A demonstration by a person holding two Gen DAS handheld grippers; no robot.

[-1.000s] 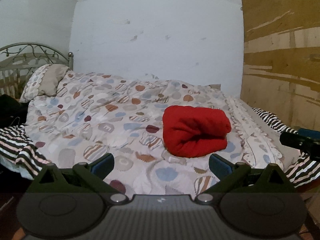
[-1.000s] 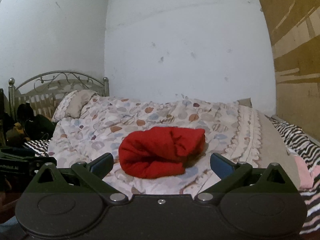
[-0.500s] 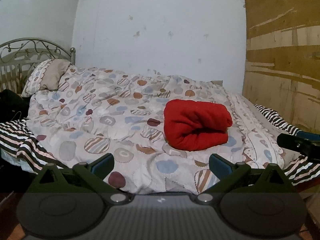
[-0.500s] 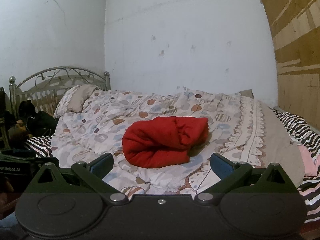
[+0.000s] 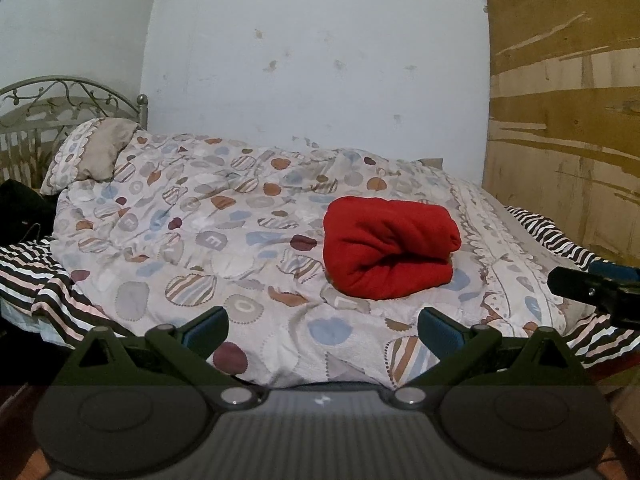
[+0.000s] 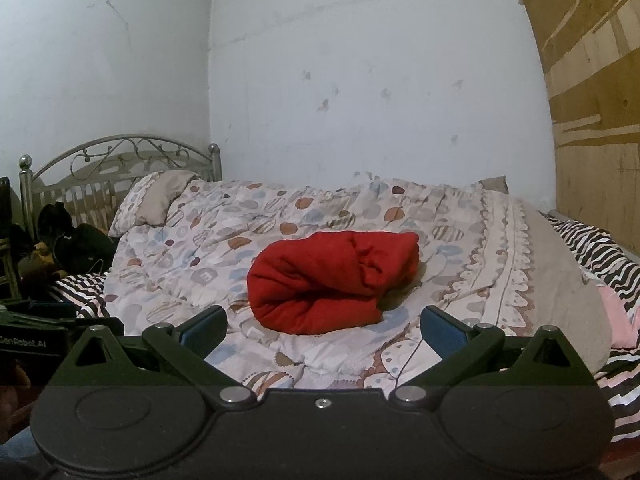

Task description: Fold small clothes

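A red garment (image 5: 390,246) lies folded into a thick bundle on the patterned duvet (image 5: 192,232); it also shows in the right wrist view (image 6: 332,280). My left gripper (image 5: 322,326) is open and empty, held back from the bed's near edge, with the bundle ahead and slightly right. My right gripper (image 6: 324,326) is open and empty, with the bundle straight ahead between its fingers' line. The right gripper's tip (image 5: 592,286) shows at the right edge of the left wrist view.
A pillow (image 5: 94,154) and metal headboard (image 6: 116,160) stand at the left. Striped sheets (image 5: 36,284) hang off the bed's sides. A plywood board (image 5: 568,112) leans at the right. Dark clothes (image 6: 68,240) lie by the headboard.
Both grippers have pulled back from the bed and risen a little; more of the duvet's near edge shows. The red bundle has not moved.
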